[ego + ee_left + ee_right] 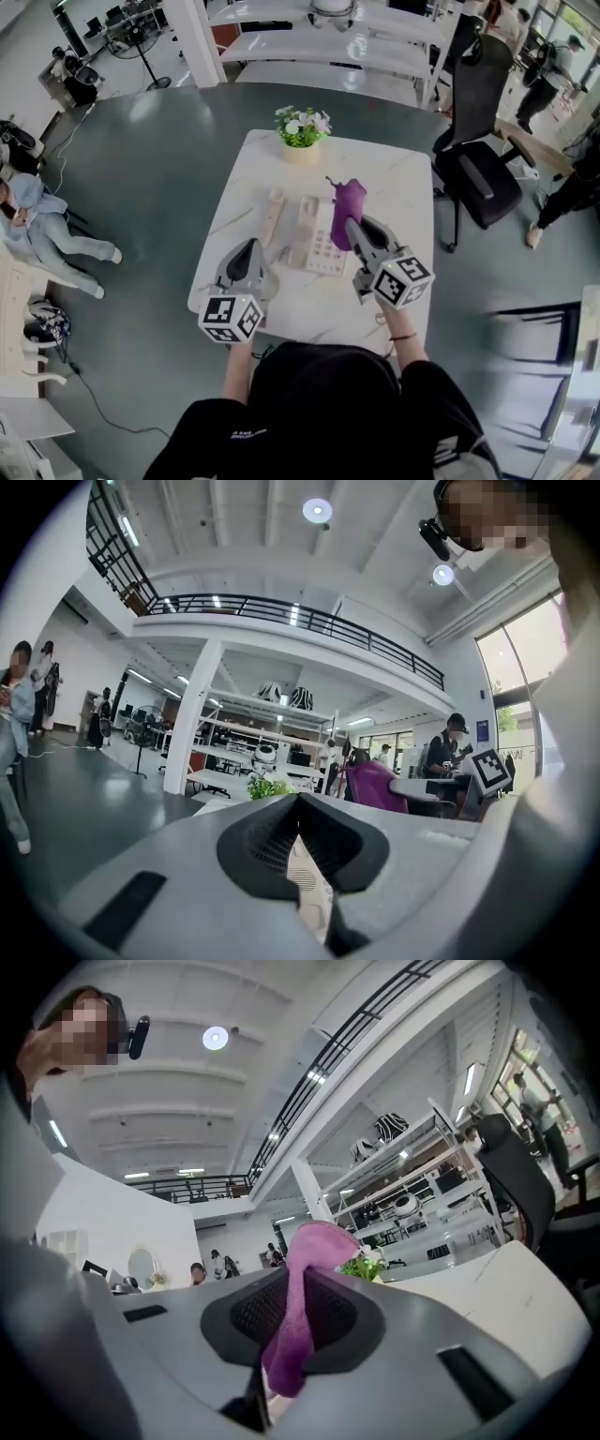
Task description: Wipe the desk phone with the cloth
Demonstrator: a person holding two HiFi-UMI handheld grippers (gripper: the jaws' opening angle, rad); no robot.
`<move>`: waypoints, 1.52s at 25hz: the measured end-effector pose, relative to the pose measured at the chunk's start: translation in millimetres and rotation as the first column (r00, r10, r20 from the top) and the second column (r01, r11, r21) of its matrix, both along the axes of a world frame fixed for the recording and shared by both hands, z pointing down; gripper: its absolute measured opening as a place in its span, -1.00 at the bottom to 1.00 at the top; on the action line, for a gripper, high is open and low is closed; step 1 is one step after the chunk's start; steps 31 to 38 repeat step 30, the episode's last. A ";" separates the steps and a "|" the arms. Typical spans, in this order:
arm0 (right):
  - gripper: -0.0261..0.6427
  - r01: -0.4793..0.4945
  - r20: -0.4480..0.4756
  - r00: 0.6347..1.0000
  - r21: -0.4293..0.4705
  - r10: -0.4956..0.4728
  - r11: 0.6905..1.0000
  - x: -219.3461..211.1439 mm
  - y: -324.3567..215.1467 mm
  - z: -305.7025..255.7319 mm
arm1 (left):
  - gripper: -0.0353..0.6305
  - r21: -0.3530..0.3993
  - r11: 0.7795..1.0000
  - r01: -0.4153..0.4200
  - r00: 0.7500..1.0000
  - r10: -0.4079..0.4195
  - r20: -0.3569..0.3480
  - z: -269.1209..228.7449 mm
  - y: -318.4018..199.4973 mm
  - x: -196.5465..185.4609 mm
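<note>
A beige desk phone (pixel 319 236) lies in the middle of the white marble table (pixel 403 187), with its handset (pixel 273 217) off the base, just to its left. My right gripper (pixel 353 228) is shut on a purple cloth (pixel 349 208) and holds it bunched over the phone's right edge. In the right gripper view the cloth (pixel 312 1246) sticks up from between the closed jaws of the right gripper (pixel 294 1299). My left gripper (pixel 250 247) hovers by the phone's near-left corner, shut and empty. The left gripper (pixel 298 810) shows a sliver of the phone (pixel 311 892) through its jaws.
A potted flower plant (pixel 302 129) stands at the table's far edge. A black office chair (pixel 480 169) is to the right of the table. White shelving desks (pixel 328 47) run along the back. A person (pixel 42 230) sits on the floor at far left.
</note>
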State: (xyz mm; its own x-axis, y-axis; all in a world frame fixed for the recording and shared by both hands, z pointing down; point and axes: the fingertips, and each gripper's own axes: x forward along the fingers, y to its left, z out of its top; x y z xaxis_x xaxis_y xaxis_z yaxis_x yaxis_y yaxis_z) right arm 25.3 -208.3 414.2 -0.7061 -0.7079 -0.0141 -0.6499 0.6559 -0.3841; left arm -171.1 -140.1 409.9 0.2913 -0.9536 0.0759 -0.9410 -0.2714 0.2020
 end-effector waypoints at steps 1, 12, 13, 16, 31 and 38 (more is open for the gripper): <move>-0.82 -0.015 -0.008 1.000 0.009 0.015 1.000 3.5 -0.3 -2.8 | -0.90 0.002 1.000 0.003 1.000 -0.003 -0.001 -1.3 0.2 -0.6; -0.82 -0.096 -0.125 0.986 0.121 0.111 0.988 27.6 1.2 -19.0 | -0.90 0.011 1.000 0.019 1.000 -0.019 0.012 -9.6 0.2 -2.8; -0.83 -0.094 -0.131 0.985 0.125 0.111 0.988 27.6 1.4 -18.7 | -0.90 0.010 1.000 0.017 1.000 -0.017 0.014 -9.2 0.4 -3.6; -0.82 -0.090 -0.143 0.984 0.131 0.108 0.987 27.8 1.4 -17.4 | -0.90 0.007 1.000 0.022 1.000 -0.022 0.016 -8.6 0.4 -6.4; -0.82 -0.093 -0.191 0.974 0.155 0.123 0.983 28.3 -0.9 -16.8 | -0.90 -0.003 1.000 0.026 0.999 -0.026 0.022 -6.1 -1.2 -8.9; -0.82 -0.093 -0.191 0.974 0.155 0.123 0.983 28.3 -0.9 -16.8 | -0.90 -0.003 1.000 0.026 0.999 -0.026 0.022 -6.1 -1.2 -8.9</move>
